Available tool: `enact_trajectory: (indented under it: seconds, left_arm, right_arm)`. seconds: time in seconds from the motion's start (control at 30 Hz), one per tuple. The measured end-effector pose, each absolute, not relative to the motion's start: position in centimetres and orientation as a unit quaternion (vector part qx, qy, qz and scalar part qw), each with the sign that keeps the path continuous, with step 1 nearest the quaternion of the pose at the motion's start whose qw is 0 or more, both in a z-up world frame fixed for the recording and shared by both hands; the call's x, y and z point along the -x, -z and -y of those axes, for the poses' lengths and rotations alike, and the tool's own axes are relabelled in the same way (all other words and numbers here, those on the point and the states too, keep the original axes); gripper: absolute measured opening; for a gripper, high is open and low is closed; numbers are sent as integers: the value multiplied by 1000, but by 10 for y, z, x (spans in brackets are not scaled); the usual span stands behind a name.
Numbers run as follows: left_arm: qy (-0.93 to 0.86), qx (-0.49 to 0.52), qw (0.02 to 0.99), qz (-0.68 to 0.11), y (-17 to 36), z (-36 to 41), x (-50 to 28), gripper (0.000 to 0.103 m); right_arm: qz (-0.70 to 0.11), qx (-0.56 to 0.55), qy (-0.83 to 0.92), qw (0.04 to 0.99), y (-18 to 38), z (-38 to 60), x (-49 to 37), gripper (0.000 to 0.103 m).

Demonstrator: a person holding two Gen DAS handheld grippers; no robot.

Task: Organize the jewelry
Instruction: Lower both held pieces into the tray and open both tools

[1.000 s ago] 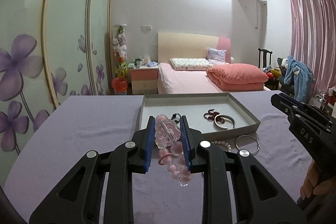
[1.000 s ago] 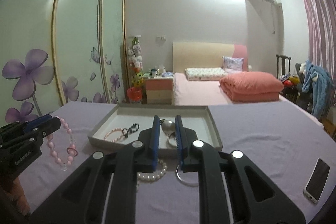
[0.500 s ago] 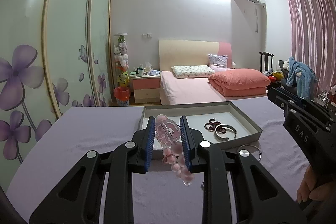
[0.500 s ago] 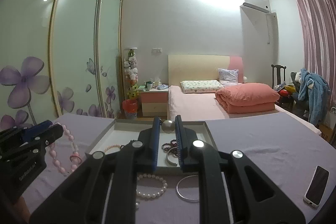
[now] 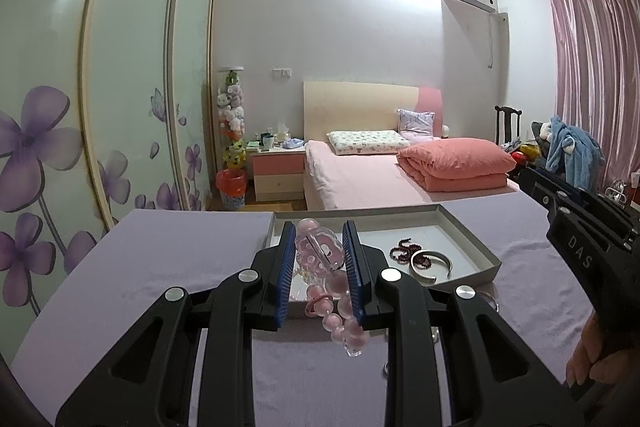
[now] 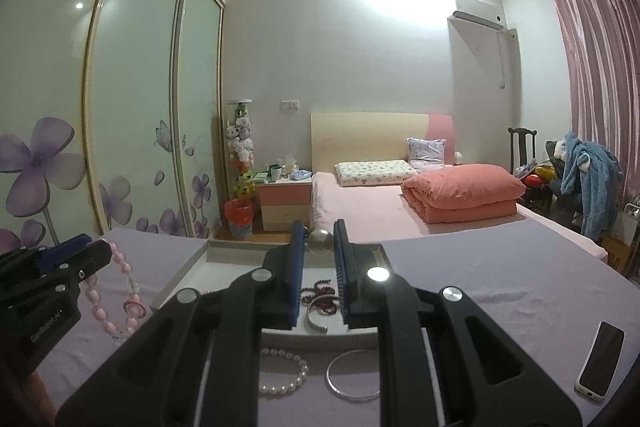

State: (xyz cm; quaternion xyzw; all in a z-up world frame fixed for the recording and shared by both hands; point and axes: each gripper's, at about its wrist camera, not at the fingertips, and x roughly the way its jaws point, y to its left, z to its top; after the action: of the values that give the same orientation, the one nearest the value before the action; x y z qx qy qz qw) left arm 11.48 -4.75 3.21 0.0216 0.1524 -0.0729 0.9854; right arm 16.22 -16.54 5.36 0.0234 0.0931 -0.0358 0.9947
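Observation:
My left gripper (image 5: 319, 227) is shut on a pink bead bracelet (image 5: 320, 255), whose lower beads hang below the pads in front of the shallow grey tray (image 5: 472, 239). In the right wrist view that left gripper (image 6: 102, 251) is at the left edge, with the pink bracelet (image 6: 116, 299) dangling from it. My right gripper (image 6: 319, 227) is shut on a small silver ball (image 6: 320, 241) above the tray's (image 6: 180, 279) far side. In the tray lie dark red bead bracelets (image 5: 404, 253) and a silver cuff (image 5: 432, 265).
A pearl bracelet (image 6: 284, 371) and a thin silver bangle (image 6: 352, 375) lie on the purple tablecloth in front of the tray. A phone (image 6: 600, 355) rests at the right. My right gripper (image 5: 532, 179) shows at the right edge, with a hand on it.
The right gripper has tipped upward a little, so the tray and loose jewelry sit lower in its view. The left gripper has hardly moved. Both grips stay the same.

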Motion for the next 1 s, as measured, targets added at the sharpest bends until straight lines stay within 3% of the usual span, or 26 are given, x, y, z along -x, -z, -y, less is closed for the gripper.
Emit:
enact_trajectory:
  seconds: [0.47, 1.0]
  left_arm:
    - [80, -8, 983, -166, -29, 55, -165, 25]
    - [98, -3, 972, -214, -2, 65, -224, 25]
  right_arm:
    - [-130, -52, 26, 990, -48, 178, -222, 15]
    - [-250, -86, 4, 964, -5, 192, -320, 15]
